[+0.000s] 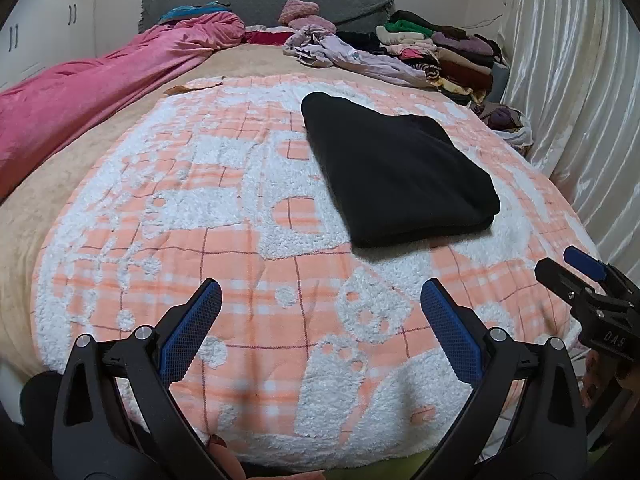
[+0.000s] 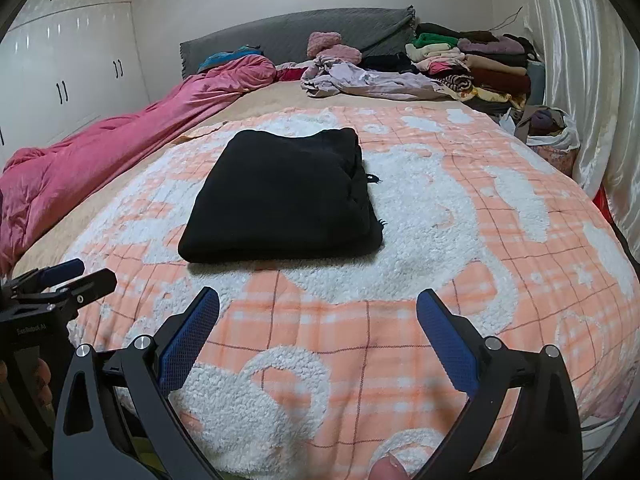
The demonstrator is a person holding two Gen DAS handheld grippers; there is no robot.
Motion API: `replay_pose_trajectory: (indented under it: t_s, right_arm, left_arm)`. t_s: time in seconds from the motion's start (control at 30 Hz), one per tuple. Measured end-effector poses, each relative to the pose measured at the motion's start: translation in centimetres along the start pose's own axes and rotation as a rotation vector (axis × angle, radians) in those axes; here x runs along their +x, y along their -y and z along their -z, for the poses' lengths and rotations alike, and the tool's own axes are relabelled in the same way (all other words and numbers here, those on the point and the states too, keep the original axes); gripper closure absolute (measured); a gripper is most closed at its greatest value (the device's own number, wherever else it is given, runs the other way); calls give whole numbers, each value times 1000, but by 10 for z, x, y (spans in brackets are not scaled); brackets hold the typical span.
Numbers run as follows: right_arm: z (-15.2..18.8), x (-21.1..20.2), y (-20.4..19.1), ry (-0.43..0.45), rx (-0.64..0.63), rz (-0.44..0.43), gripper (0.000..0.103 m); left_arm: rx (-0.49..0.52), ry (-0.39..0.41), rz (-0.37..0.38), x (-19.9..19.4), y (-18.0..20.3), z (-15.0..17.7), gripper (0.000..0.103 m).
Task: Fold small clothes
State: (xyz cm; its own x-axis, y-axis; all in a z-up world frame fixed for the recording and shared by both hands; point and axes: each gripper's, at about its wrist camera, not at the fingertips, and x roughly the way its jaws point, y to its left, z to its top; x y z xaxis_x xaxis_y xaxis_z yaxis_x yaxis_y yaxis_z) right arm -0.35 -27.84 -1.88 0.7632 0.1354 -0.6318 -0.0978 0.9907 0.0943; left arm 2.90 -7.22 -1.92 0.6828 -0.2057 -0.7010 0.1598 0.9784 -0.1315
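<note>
A black garment (image 1: 396, 172) lies folded into a thick rectangle on the orange-and-white plaid blanket (image 1: 224, 216); it also shows in the right wrist view (image 2: 280, 200). My left gripper (image 1: 320, 300) is open and empty, held above the blanket's near part, short of the garment. My right gripper (image 2: 318, 308) is open and empty, also short of the garment. Each gripper shows at the edge of the other's view: the right one (image 1: 576, 272) and the left one (image 2: 76, 276).
A pink duvet (image 1: 92, 88) lies along the bed's left side. Loose lilac clothes (image 1: 352, 56) and a stack of folded clothes (image 1: 452, 52) sit at the far right by the grey headboard (image 1: 260, 0). A white curtain (image 1: 580, 80) hangs on the right; white wardrobes (image 2: 60, 72) stand left.
</note>
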Motion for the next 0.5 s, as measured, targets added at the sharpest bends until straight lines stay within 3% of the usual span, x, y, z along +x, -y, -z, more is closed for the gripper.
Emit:
replay_pose_trajectory:
  t_s: [0.5]
  right_arm:
    - [1, -2, -3, -3, -15, -1, 5]
  left_arm:
    - [-9, -7, -2, -2, -2, -1, 10]
